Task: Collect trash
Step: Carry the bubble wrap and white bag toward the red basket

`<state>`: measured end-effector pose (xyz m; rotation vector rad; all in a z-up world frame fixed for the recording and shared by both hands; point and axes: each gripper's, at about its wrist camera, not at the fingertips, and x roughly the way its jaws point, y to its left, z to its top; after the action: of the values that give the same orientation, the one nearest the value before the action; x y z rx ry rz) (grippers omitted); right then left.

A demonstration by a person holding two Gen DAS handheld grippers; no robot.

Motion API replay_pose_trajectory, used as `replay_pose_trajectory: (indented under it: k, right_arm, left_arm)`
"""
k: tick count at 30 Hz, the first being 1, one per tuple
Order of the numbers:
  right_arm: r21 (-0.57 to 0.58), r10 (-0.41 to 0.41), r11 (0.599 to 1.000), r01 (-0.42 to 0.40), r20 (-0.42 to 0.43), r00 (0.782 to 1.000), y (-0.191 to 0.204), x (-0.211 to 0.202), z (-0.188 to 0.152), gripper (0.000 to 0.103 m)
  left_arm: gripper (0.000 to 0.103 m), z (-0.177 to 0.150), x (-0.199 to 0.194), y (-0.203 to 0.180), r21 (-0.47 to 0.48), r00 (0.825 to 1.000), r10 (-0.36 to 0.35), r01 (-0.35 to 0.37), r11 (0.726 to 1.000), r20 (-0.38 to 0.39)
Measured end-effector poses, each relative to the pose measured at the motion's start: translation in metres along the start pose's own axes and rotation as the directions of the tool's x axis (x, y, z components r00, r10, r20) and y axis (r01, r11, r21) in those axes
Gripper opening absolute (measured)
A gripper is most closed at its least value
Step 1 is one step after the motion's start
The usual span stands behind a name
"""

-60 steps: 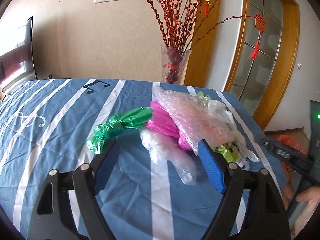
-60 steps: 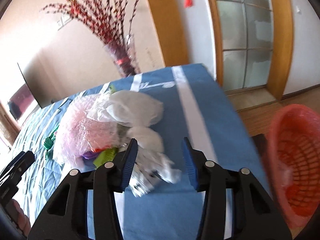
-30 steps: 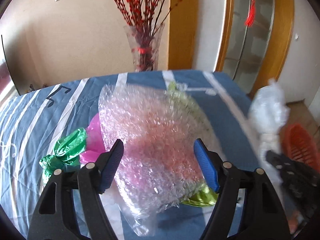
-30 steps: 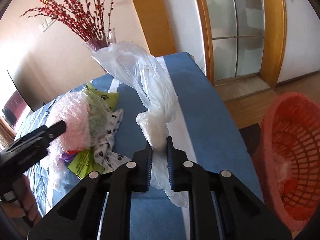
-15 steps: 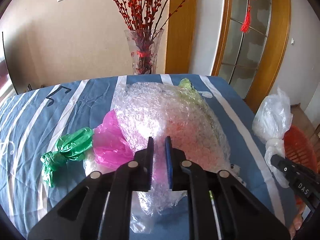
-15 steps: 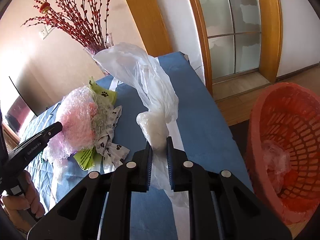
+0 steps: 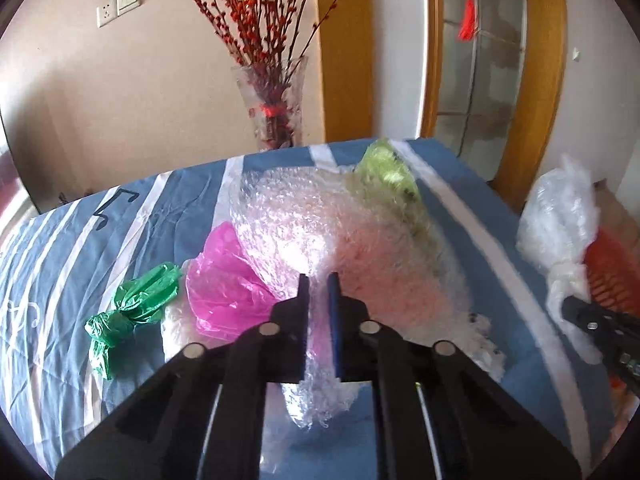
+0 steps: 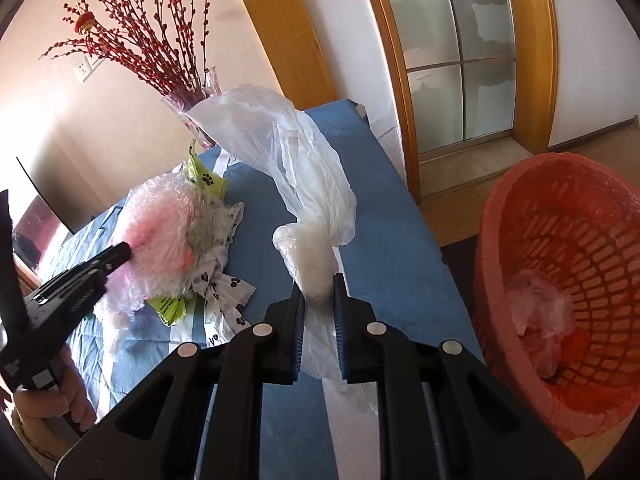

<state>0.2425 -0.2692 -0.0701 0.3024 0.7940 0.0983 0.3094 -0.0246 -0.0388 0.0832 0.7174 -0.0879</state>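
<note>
Right tongs (image 8: 318, 300), closed on the crumpled white plastic bag (image 8: 296, 168) lifted above the blue striped desk (image 8: 372, 216), should clear the red slotted plastic basket's (image 8: 492, 240) rim before releasing, while left tongs (image 7: 318, 300) pinch the clear bubble wrap (image 7: 320, 232) nearly shut.

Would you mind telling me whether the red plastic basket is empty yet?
Not empty: the red plastic lattice basket already holds crumpled clear plastic near its bottom.

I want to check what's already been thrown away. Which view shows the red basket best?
The right wrist view: the red basket shows nearly whole, with clear plastic lying inside. The left wrist view catches only a sliver of its rim behind the white bag.
</note>
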Motion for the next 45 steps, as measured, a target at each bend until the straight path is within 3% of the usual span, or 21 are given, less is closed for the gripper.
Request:
replay_pose_trajectory:
  k: [9, 16, 28, 45]
  right_arm:
    - [-0.006, 0.01, 1.0, -0.009, 0.058, 0.998, -0.008, -0.032, 0.002, 0.014]
    - [-0.007, -0.01, 1.0, 0.011, 0.113, 0.994, -0.019, -0.06, 0.001, 0.014]
    - [0.052, -0.163, 0.986, 0.156, 0.174, 0.971, -0.074, -0.1, -0.013, 0.014]
    - [0.249, -0.299, 0.935, 0.254, 0.164, 0.94, -0.172, -0.129, -0.031, 0.014]
  left_arm:
    - [0.007, 0.008, -0.061, 0.003, -0.027, 0.98, -0.165, 0.168, 0.985, 0.108]
    - [0.007, 0.009, -0.087, -0.028, 0.008, 0.955, -0.261, 0.263, 0.965, 0.141]
    - [0.007, 0.0, -0.093, -0.115, 0.074, 0.898, -0.428, 0.422, 0.904, 0.101]
    - [0.007, -0.012, -0.06, -0.223, 0.098, 0.835, -0.55, 0.548, 0.831, -0.002]
